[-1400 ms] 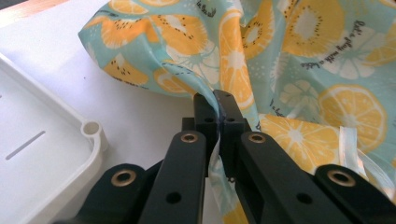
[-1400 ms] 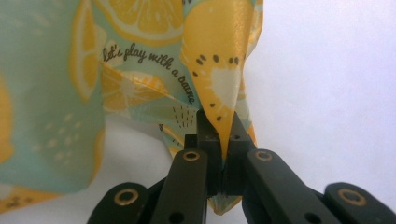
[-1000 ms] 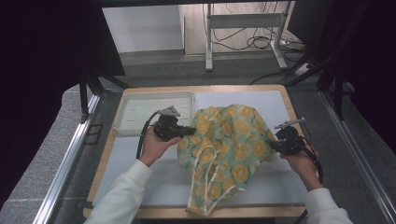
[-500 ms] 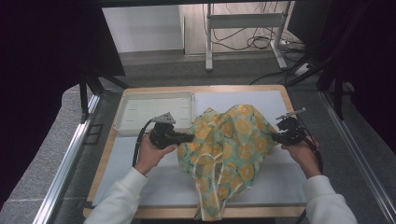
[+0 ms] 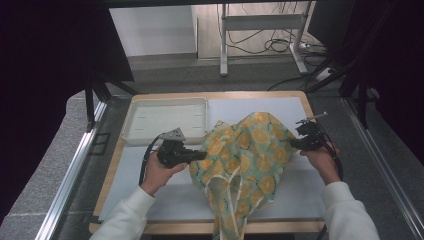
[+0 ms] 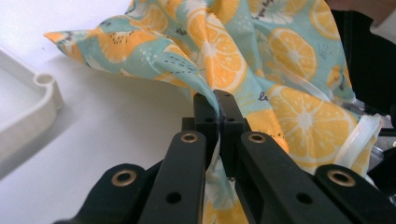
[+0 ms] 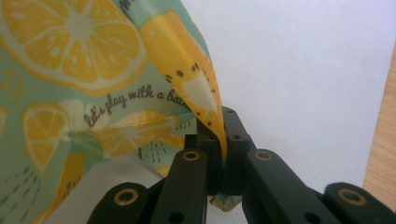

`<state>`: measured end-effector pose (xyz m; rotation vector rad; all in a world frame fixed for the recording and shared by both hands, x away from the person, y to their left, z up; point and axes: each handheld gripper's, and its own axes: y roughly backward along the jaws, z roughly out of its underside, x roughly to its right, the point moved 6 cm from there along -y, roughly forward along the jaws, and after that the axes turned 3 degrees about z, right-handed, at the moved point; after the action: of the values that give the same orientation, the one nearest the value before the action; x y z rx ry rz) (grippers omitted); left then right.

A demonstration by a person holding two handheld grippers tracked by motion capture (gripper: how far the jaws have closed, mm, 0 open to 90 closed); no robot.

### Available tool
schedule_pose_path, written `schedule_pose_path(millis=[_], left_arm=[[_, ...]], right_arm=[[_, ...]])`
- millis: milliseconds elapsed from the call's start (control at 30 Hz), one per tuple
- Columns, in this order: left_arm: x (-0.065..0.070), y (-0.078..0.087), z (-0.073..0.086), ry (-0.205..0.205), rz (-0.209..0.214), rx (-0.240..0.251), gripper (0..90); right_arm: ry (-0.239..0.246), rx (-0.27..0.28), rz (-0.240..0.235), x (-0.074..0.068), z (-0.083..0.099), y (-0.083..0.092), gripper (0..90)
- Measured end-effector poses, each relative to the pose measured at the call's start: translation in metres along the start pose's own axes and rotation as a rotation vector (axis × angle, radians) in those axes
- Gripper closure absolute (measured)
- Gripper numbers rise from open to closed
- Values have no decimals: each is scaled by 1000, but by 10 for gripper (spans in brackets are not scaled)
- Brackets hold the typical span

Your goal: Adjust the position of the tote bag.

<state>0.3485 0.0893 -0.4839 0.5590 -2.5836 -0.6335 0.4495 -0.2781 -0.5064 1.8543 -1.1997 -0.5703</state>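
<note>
- Tongs first: the left tongs (image 5: 204, 155) are clamped on a fold of the orange-print cloth (image 5: 245, 150), the fabric pinched flat between the two black jaws in the left gripper view (image 6: 217, 109).
- Right tongs (image 5: 294, 144) are likewise closed on the cloth's opposite edge; the right gripper view shows a corner of the printed fabric (image 7: 93, 70) squeezed between the jaw tips (image 7: 223, 135).
- Cloth lies between the two tongs, lifted off the white tabletop (image 5: 280, 107) along the line from one grip to the other, so its held span runs across the table from left to right.
- From that span the rest sags toward the person, a long tail dropping over the near edge of the tabletop.
- Both hands are equally engaged; neither is nearer, since each already has its side. The left hand (image 5: 160, 172) points its tongs inward to the right, the right hand (image 5: 320, 157) points inward to the left, forearms coming up from the near edge.
- White tray (image 5: 165, 120) sits just beyond the left tongs, apart from the cloth.
- Judgement: any spreading or laying-out turns on drawing the two grips apart along that left-right line while keeping the tail from dragging.
</note>
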Motion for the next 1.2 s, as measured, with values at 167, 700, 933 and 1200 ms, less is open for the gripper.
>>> schedule_pose_path(millis=[167, 700, 933, 1200], left_arm=[[3, 0, 4, -5, 0, -6, 900], [15, 6, 11, -9, 9, 13, 900], [16, 6, 14, -10, 13, 15, 900], [20, 5, 14, -15, 22, 19, 900]], right_arm=[[-6, -5, 6, 0, -3, -6, 881], [22, 8, 20, 0, -27, -7, 882], [27, -2, 22, -2, -32, -12, 881], [20, 1, 9, 0, -41, -16, 882]])
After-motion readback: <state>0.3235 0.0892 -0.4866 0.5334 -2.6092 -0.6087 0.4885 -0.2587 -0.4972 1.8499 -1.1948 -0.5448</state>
